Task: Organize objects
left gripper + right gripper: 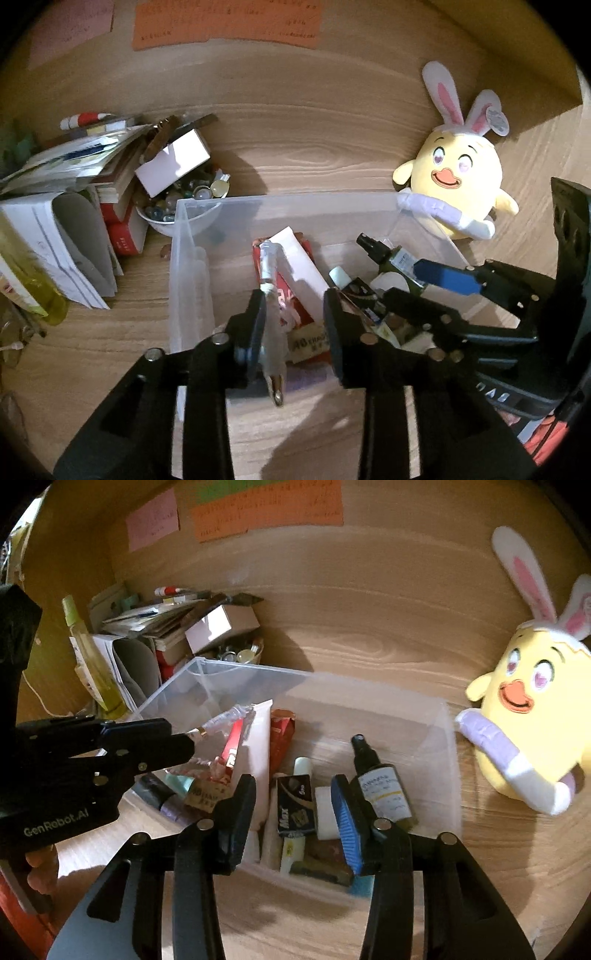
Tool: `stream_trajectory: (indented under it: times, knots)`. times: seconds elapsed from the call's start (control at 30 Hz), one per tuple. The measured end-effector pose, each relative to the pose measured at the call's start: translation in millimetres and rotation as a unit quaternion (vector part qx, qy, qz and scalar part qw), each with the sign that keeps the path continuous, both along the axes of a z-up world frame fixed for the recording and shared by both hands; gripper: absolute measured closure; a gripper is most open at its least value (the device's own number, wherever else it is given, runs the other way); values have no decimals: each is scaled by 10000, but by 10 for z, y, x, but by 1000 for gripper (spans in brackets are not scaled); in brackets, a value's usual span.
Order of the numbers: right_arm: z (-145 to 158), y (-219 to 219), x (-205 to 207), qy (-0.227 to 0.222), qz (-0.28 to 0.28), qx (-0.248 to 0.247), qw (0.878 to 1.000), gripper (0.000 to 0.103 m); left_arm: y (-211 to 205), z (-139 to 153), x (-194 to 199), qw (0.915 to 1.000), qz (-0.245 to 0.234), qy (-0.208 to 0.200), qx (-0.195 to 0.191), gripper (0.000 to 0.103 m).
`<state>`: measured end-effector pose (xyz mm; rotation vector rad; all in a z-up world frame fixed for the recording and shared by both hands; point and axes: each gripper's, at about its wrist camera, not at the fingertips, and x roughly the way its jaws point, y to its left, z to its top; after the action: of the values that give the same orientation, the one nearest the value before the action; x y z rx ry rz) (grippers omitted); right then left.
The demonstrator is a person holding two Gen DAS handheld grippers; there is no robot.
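Left gripper [295, 325]: we see it part open; the pen [271, 332] seems to lean on one finger.
Right gripper [293, 812]: part open, empty, over the bin [448, 760].

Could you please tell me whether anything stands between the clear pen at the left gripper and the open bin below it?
Nothing visible blocks it. The clear pen leans on one finger of the left gripper, above the lidless bin; only a white tube and red packet lie inside beneath.

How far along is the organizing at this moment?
Done: the clear bin already holds the spray bottle, white tube and small boxes. In hand: a clear pen lies against one finger of the open left gripper. Left: the paper pile outside.
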<state>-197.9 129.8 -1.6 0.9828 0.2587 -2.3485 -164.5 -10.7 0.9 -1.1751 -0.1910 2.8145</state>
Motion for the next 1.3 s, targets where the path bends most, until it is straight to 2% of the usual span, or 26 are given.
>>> stream_trajectory:
  times: [0.1,0.2,0.3,0.43,0.6,0.77,1.3]
  knots:
    - [37,69,80,53,-37,-6,10000,64,8,28,92,9999,80,113,-86,49]
    - [70,147,164,118,-72,-31,9999,63,11,60,189,9997,96,197,-121,41]
    - [120,236,267,252,-165,-93,9995,46,18,91,294,9992,147,312,-193,31]
    - [199,325,385,442,-252,-160,9986,41,60,134,424,9976,231,501,-409,22]
    - [296,420,534,708,-360,-274,9965,24,61,161,544,9965,312,659,-396,13]
    - [319,454,670,896,-402,-279,9948,20,60,125,620,9951,453,758,-438,11]
    - [166,531,759,688,-474,-393,9957,20,96,-4,736,9943,547,779,-472,11]
